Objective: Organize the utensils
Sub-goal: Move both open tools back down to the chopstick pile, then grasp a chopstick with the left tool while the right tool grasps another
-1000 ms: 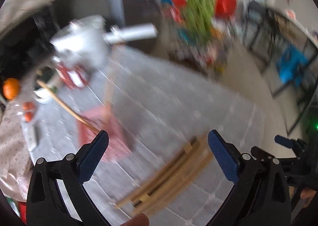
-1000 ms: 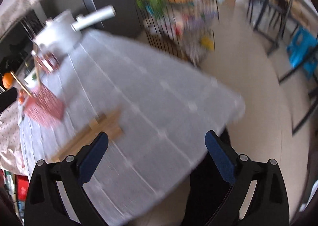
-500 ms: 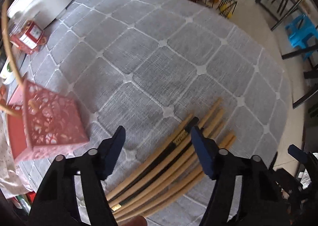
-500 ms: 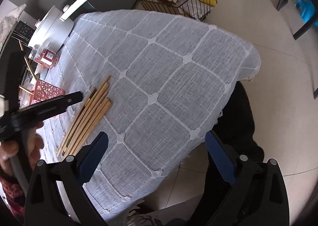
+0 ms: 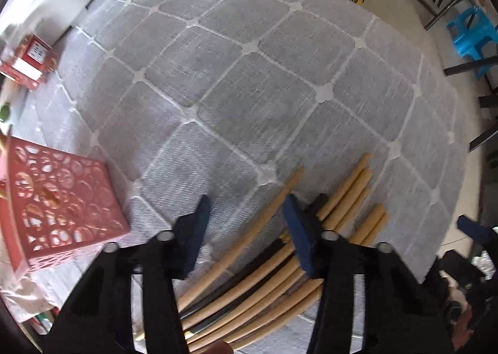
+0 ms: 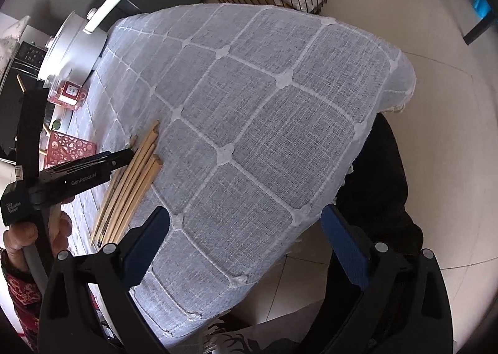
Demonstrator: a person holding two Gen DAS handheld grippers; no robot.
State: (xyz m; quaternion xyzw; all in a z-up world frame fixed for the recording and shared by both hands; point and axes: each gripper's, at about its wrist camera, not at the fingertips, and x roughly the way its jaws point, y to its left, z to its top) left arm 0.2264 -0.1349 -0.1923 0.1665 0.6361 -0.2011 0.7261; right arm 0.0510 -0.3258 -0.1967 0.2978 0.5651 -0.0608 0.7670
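1. At far left in the left wrist view, a red perforated holder [image 5: 59,204] stands on the grey checked cloth of the worktop [image 5: 249,80], well apart from the loose sticks; a judgement only, but it looks the likely home for the utensils.

2. The step in hand appears to be the first pick-up. The left gripper [image 5: 249,229] points down over a fan of bamboo chopsticks [image 5: 255,285], its fingers [image 5: 196,229] closing, with one pale chopstick [image 5: 246,239] running between them and not yet pinched.

3. That single stick lies a little apart from the rest, on the left of the pile. The right-hand blue pad sits over the neighbouring sticks, among them a dark one.

4. The next move seems to call for finishing the squeeze on that one stick alone, then lifting it clear without dragging its neighbours, and carrying it left toward the holder.

5. In the right wrist view, the right gripper [image 6: 246,248] hangs over the near right edge of the worktop, fingers wide apart and holding nothing; the chopsticks lie to its left, apart from it.
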